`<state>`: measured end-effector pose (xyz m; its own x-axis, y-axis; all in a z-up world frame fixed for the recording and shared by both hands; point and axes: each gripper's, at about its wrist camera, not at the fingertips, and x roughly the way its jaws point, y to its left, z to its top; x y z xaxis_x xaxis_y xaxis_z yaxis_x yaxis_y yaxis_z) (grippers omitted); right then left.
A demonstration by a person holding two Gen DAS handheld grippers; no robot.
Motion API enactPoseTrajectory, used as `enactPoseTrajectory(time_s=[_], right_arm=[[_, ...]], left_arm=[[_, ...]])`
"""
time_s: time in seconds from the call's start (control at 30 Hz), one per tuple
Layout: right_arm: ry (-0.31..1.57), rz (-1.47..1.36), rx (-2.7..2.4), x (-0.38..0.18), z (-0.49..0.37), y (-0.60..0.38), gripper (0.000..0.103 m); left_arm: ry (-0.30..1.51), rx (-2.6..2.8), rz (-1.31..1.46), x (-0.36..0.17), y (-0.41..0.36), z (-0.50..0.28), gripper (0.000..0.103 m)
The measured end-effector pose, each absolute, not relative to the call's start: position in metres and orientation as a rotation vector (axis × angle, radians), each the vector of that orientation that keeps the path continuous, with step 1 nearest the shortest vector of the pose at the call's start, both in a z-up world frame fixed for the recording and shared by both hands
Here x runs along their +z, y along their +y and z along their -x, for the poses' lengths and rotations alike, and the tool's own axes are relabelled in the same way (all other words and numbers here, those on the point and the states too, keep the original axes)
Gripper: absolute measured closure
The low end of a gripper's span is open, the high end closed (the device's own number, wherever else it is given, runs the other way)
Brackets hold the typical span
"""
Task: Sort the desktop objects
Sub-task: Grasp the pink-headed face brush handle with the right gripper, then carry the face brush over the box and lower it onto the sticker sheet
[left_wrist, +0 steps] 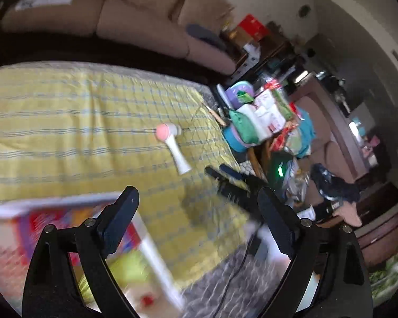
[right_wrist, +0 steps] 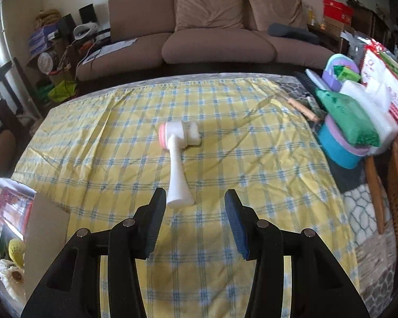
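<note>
A yellow cloth (right_wrist: 225, 137) checked in blue covers most of a table, its weave creased in soft folds, with a brown three-seat sofa (right_wrist: 215, 26) along the wall behind. At the table's right end the cloth stops short and a grey patterned mat (right_wrist: 368, 212) shows, crowded by a teal tub (right_wrist: 339, 148) stacked with green and white packets. At the near left corner sits a white-rimmed box (right_wrist: 45, 225), with pale flowers (right_wrist: 12, 273) beside it.

The middle of the cloth lies open around a white double-headed brush (right_wrist: 179, 159), its pink pad facing left and its flared handle pointing toward the right gripper (right_wrist: 195, 198), whose ribbed black fingers are spread wide, the handle's end just ahead of the gap and nearer the left finger.

The left gripper (left_wrist: 199, 198) is likewise spread and holds nothing, above the box's rim (left_wrist: 66, 201); that view is blurred, so the box's contents cannot be made out. The brush (left_wrist: 172, 148) lies well ahead of it.
</note>
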<state>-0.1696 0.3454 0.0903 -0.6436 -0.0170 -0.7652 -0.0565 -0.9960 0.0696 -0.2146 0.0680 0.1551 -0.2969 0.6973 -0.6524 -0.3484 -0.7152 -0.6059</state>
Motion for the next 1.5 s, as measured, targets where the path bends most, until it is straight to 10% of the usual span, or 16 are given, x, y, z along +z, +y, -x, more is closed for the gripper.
enactPoseTrajectory(time_s=[0.87,0.97,1.03,1.5], right_arm=[[0.190,1.342,2.910,0.029,0.216,0.347,0.050],[0.164,1.352,2.901,0.027,0.218,0.345,0.067],[0.176,1.348,2.900,0.027,0.218,0.348,0.072],[0.095,1.332,2.933,0.070,0.191,0.327,0.073]], left_arm=[[-0.192,2.019,1.698,-0.012,0.244,0.386,0.001],[-0.129,2.057,1.677,-0.010,0.245,0.382,0.011],[-0.071,2.102,1.674,-0.008,0.244,0.381,0.043],[-0.148,2.069,1.642,0.021,0.216,0.363,0.052]])
